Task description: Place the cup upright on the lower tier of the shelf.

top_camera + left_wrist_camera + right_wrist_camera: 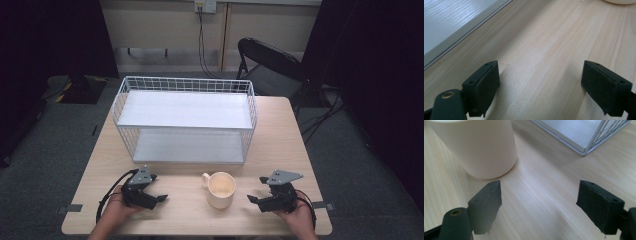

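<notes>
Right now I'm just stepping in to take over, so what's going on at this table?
A person holds a hand-held gripper in each hand, on either side of a cream mug standing upright on the wooden table. The left hand-held gripper and the right hand-held gripper both point at the mug with jaws open, holding nothing. Behind stands a white wire rack with two bare shelves.

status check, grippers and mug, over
Left gripper open, empty. Right gripper open, empty, beside the mug. Mug upright on the table, untouched. Nothing between.
</notes>
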The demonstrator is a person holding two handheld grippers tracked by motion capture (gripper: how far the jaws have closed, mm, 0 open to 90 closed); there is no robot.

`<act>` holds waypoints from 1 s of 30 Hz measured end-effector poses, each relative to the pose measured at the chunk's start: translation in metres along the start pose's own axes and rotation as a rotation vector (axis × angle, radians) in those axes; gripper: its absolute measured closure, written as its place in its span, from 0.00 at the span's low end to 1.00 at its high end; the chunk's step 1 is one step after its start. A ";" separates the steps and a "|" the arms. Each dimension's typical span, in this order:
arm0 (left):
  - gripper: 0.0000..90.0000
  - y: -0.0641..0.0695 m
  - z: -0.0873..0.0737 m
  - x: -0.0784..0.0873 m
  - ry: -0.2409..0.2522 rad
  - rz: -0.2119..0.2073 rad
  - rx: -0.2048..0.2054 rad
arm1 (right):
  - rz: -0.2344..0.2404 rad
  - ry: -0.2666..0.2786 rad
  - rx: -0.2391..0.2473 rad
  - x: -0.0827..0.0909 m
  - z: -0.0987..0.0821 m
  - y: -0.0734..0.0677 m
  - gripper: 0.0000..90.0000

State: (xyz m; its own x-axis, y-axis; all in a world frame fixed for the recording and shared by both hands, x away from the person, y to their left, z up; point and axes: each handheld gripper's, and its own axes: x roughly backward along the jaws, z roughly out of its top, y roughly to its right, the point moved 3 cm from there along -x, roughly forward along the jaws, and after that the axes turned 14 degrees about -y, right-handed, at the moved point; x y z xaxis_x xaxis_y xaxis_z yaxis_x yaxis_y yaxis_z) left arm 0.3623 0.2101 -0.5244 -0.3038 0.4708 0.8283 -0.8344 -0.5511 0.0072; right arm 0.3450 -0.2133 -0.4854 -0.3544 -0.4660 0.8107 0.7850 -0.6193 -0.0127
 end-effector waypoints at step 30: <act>0.17 0.000 0.000 0.000 0.000 0.000 0.000 | 0.026 0.055 0.025 0.033 0.057 -0.001 0.22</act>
State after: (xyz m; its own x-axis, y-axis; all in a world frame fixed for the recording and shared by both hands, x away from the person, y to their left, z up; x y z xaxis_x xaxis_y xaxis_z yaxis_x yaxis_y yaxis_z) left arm 0.3622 0.2100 -0.5244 -0.3039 0.4702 0.8286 -0.8341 -0.5515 0.0070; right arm 0.3611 -0.1918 -0.4255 -0.3607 -0.5158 0.7770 0.8066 -0.5908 -0.0177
